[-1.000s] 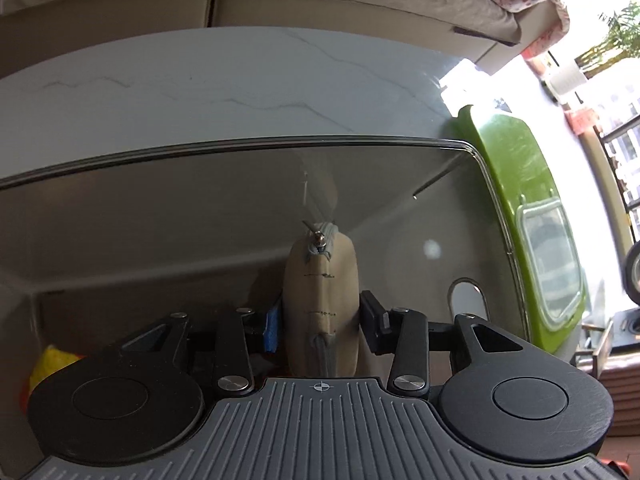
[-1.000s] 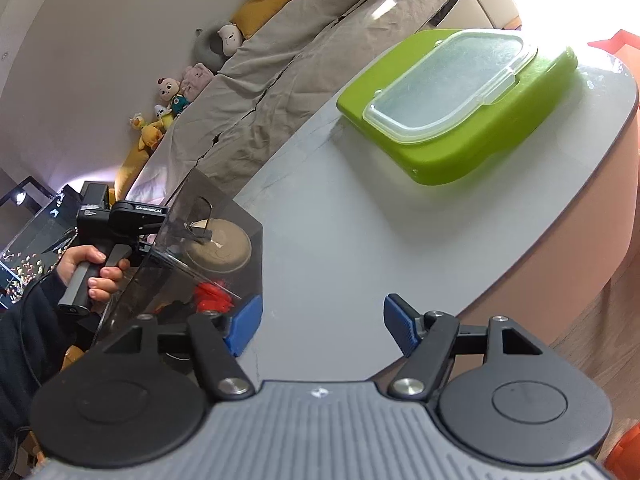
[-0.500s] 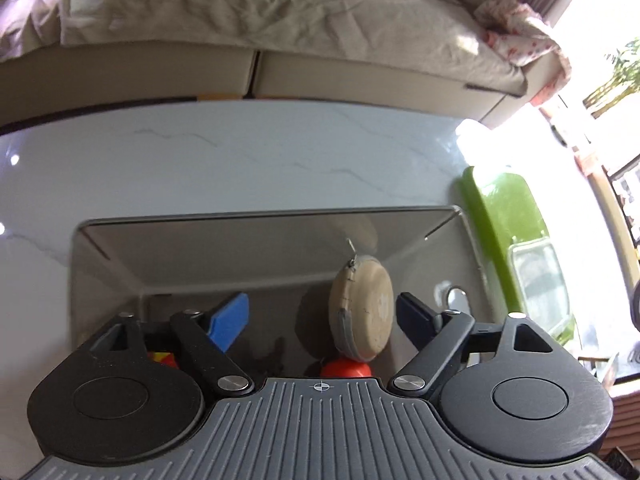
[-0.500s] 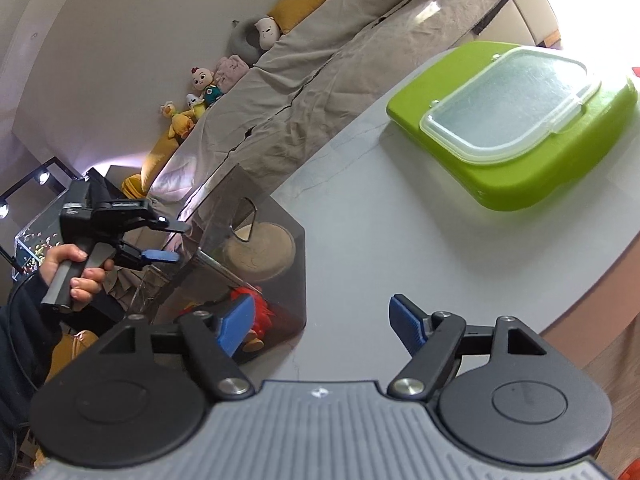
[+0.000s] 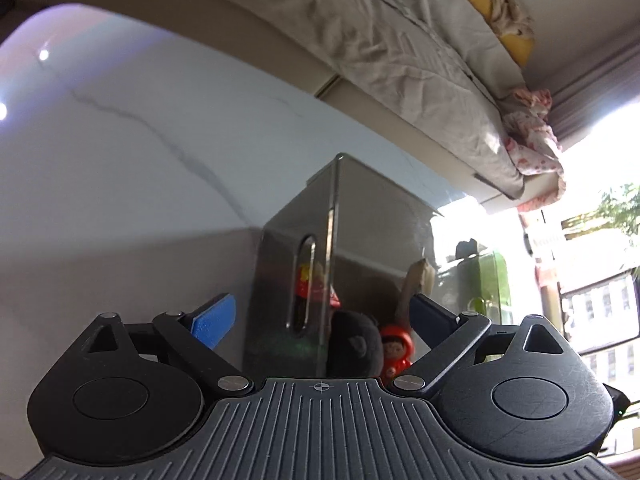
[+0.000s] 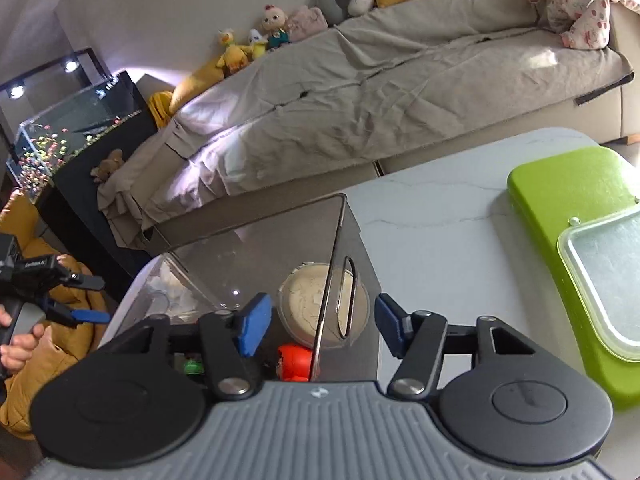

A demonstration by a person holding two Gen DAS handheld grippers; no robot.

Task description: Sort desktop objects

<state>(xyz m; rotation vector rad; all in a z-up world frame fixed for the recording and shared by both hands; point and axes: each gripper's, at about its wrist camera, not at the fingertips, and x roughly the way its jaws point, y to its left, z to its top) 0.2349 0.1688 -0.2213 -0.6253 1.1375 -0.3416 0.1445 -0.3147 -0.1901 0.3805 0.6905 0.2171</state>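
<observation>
Smoked clear bin (image 6: 280, 240) sits on the white marble desk (image 6: 440, 216), w/ the sorted bits inside: round beige pouch (image 6: 316, 308) leaning against the wall nr the handle slot, red figurine (image 6: 296, 362) below it, dark plush (image 5: 352, 346) beside that.

Left tool (image 5: 320, 316) – released, jaws have just been opening wide, nothing between the pads; it hangs outside the bin's end wall, seen at the far left of the right wrist view in a hand (image 6: 16, 344).

Right tool (image 6: 320, 324) – jaws apart but have just been closing in; the bin's corner edge shows between its pads, no contact seen, nothing gripped.

Green case (image 6: 572, 216) w/ a clear lid lies on the desk, well apart to the right – sofa (image 6: 360, 92) behind.
</observation>
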